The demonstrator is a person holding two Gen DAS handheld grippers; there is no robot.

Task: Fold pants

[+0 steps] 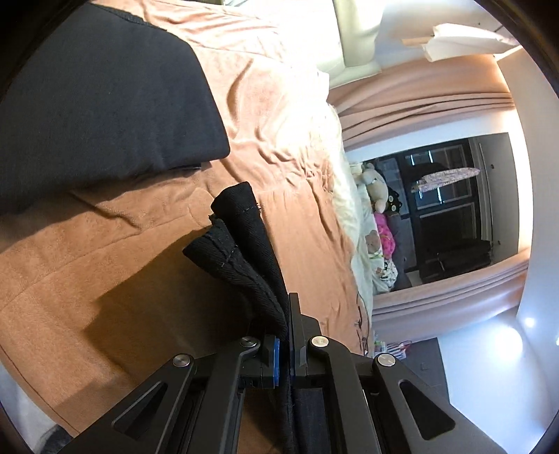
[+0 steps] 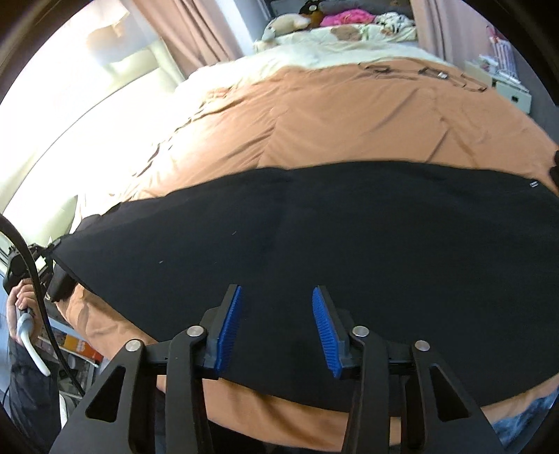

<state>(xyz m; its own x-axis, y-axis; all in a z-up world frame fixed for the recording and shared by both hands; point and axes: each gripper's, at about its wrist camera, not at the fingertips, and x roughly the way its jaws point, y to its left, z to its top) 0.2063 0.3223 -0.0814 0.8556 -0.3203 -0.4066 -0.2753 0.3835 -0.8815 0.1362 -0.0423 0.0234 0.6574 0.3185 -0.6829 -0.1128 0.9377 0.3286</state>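
Black pants (image 2: 349, 227) lie spread flat across an orange-brown blanket (image 2: 349, 122). My right gripper (image 2: 277, 290) hovers over their near edge, open, its blue pads (image 2: 229, 324) apart with only flat cloth below. In the left wrist view, my left gripper (image 1: 284, 324) is shut on a bunched hem of the pants (image 1: 241, 237), lifted off the blanket (image 1: 104, 262). The rest of the pants (image 1: 104, 104) lies flat at the upper left. In the right wrist view the pants' left end rises toward the left gripper (image 2: 56, 255).
A person's hand (image 2: 22, 297) holds the left gripper's handle at the bed's left side, a black cable beside it. Stuffed toys (image 2: 290, 22) and a cream quilt lie at the bed's head. A white cabinet (image 2: 510, 90) stands at right. Curtains (image 1: 419, 94) hang behind.
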